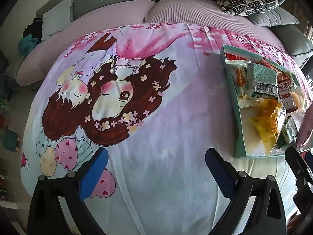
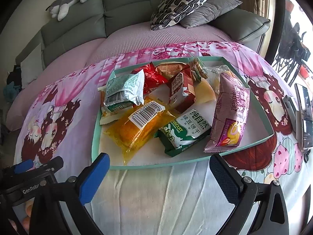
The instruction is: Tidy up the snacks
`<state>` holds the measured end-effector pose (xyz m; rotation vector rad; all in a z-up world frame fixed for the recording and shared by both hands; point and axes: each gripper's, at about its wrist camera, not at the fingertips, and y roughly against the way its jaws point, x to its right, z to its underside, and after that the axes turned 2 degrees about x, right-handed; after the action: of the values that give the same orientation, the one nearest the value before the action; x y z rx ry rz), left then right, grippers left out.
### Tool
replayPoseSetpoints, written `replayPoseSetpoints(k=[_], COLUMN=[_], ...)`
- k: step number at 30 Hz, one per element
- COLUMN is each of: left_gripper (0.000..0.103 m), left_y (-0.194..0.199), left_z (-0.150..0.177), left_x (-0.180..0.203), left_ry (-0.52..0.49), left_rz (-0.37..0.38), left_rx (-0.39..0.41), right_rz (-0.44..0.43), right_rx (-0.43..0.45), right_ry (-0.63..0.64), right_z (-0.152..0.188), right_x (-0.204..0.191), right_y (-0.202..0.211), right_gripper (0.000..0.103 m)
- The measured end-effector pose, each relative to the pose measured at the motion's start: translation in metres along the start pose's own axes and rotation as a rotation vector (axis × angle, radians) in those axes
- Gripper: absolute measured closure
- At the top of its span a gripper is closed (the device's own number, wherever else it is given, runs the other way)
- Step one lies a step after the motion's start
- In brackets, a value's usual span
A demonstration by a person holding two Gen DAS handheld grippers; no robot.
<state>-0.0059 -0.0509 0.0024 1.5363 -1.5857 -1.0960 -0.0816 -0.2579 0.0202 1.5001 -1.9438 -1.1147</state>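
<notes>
A shallow teal-rimmed tray point(image 2: 248, 145) lies on a cartoon-print blanket and holds several wrapped snacks. Among them are a yellow cake pack point(image 2: 137, 129), a green biscuit pack point(image 2: 183, 133), a purple Swiss roll pack point(image 2: 230, 113), a red carton point(image 2: 182, 90) and a silver-green pack point(image 2: 123, 90). My right gripper point(image 2: 159, 170) hovers open just in front of the tray's near rim, holding nothing. In the left wrist view the same tray point(image 1: 234, 101) sits at the far right. My left gripper point(image 1: 156, 164) is open over bare blanket, left of the tray.
A grey-green sofa point(image 2: 125, 2) with patterned and grey cushions point(image 2: 182, 2) runs behind the blanket. A plush toy point(image 2: 68, 0) lies on the sofa back. A phone on a stand point(image 2: 305, 115) sits at the blanket's right edge. The left gripper's body point(image 2: 29, 176) shows at lower left.
</notes>
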Motion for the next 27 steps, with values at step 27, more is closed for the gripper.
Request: replayPoseSetpoints(k=[27], left_gripper=[0.004], left_y=[-0.006], left_z=[0.0], left_x=[0.009], left_ry=[-0.034], left_rz=[-0.001], left_rx=[-0.02], right_rz=[-0.01], right_rx=[-0.006], right_ry=[-0.052], right_z=[-0.001], right_x=[0.016], right_y=[-0.009], right_gripper=[0.0])
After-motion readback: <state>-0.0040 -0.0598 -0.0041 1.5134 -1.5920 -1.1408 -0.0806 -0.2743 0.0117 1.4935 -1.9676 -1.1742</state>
